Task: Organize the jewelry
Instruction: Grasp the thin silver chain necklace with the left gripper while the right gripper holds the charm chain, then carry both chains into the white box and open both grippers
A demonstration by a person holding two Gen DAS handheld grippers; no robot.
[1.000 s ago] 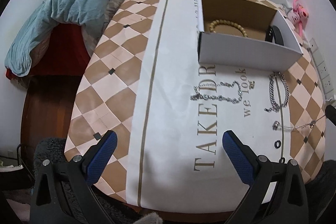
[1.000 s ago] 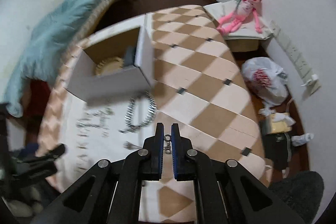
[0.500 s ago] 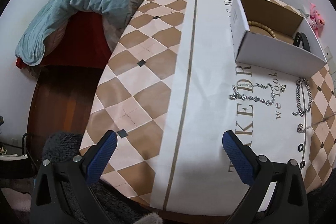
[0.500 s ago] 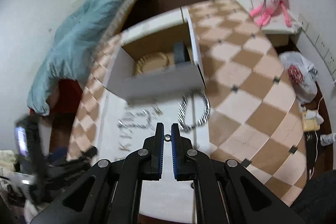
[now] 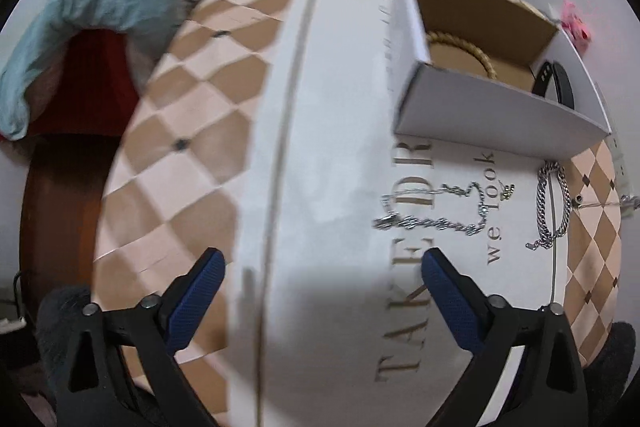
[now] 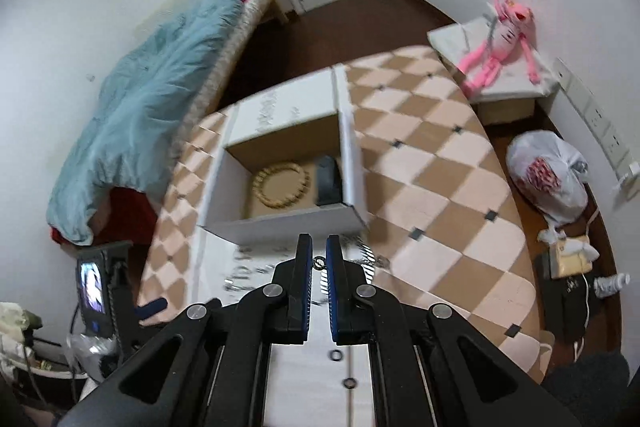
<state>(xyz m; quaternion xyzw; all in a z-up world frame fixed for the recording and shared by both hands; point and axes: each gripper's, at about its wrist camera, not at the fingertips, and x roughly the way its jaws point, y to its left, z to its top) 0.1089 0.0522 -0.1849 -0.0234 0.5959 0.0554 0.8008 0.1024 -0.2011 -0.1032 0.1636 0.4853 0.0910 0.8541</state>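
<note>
Right claw [image 6: 319, 263] pinched nearly closed on a small metal ring [image 6: 319, 262], held just short of the near wall of the open cardboard box [image 6: 280, 227], above the tabletop [image 6: 440, 195]. Likely the end link of a thin chain [image 5: 600, 205] seen stretched toward the right tabletop edge in the left view, though the join stays unclear. Left claw [image 5: 320, 291] spread wide, holding nothing, hanging over the near part of the tabletop.

Inside the box: a beaded bracelet [image 6: 281, 185] lying flat and a dark band [image 6: 329, 179] against the right wall. Outside it, near the box's front wall: a tangled silver chain [image 5: 436, 215] on the printed lettering and a heavier link bracelet [image 5: 554, 205] closer to the right edge. Two small dark rings [image 6: 335, 355] near the front edge.

Probably light, limp and slippery, prone to snagging or swinging; best gripped at a clasp or end ring, then lowered in gently.
</note>
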